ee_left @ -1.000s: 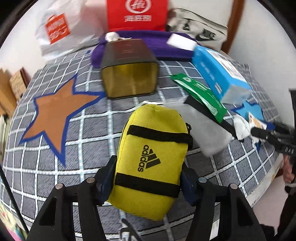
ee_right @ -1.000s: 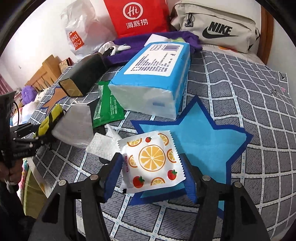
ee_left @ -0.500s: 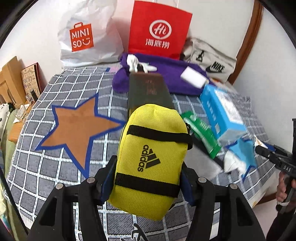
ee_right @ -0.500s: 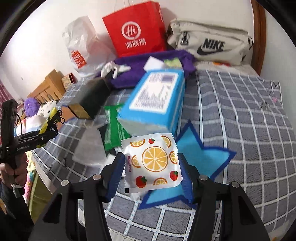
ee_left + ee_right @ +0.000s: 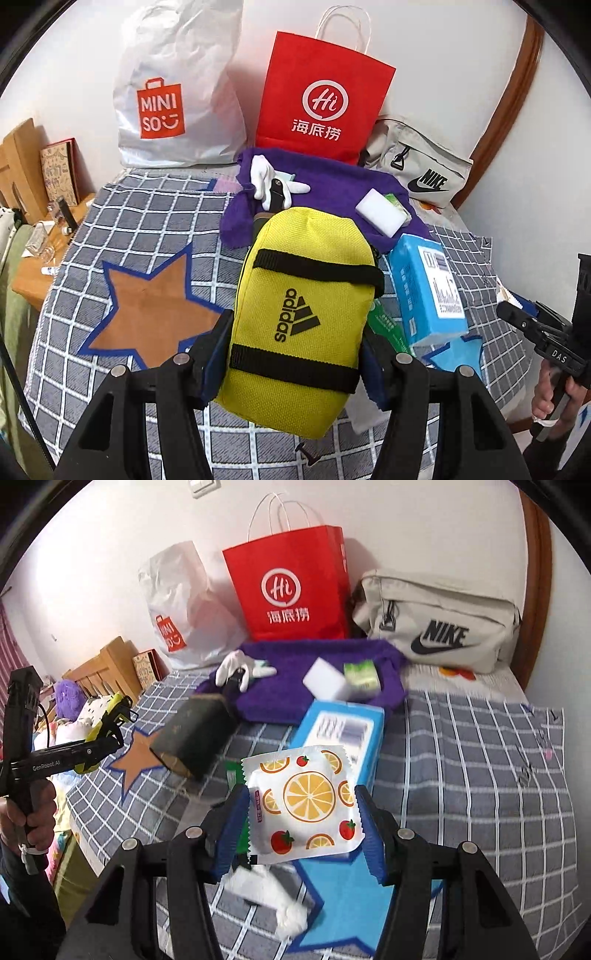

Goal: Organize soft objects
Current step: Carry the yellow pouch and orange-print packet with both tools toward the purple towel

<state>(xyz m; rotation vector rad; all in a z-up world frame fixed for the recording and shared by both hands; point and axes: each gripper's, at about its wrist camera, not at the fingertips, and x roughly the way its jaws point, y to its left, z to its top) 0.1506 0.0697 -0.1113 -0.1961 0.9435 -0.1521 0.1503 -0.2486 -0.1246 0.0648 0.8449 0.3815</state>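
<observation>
The left gripper (image 5: 295, 354) is closed on the yellow Adidas pouch (image 5: 301, 317), its two pads pressing the pouch's long sides, and the pouch is lifted clear of the checked bedspread (image 5: 147, 229). The long axis of the pouch runs from 6 to 12 o'clock in the left wrist view, straight along the fingers, so it points away from the hand toward the purple towel (image 5: 332, 184) at 12 o'clock. The brown star patch (image 5: 151, 314) lies at about 9 o'clock from this gripper, quite near, while the white Miniso bag (image 5: 173, 99) and the red paper bag (image 5: 321, 103) stand far behind at 11 and 12 o'clock. Moving to the right, the blue tissue pack (image 5: 424, 288) lies at 3 o'clock, just beside the pouch. The right gripper (image 5: 303, 812) is closed on the orange-print wipes packet (image 5: 303, 801), also held above the bed, flat and facing the camera. Directly below it, at 6 o'clock, is the blue star patch (image 5: 351, 897), and the beige Nike bag (image 5: 443, 620) is far at 1 o'clock. I judge that each star is a possible placing spot: the left hand is nearer to the brown one, the right hand nearer to the blue one, but the goal itself is not shown.
</observation>
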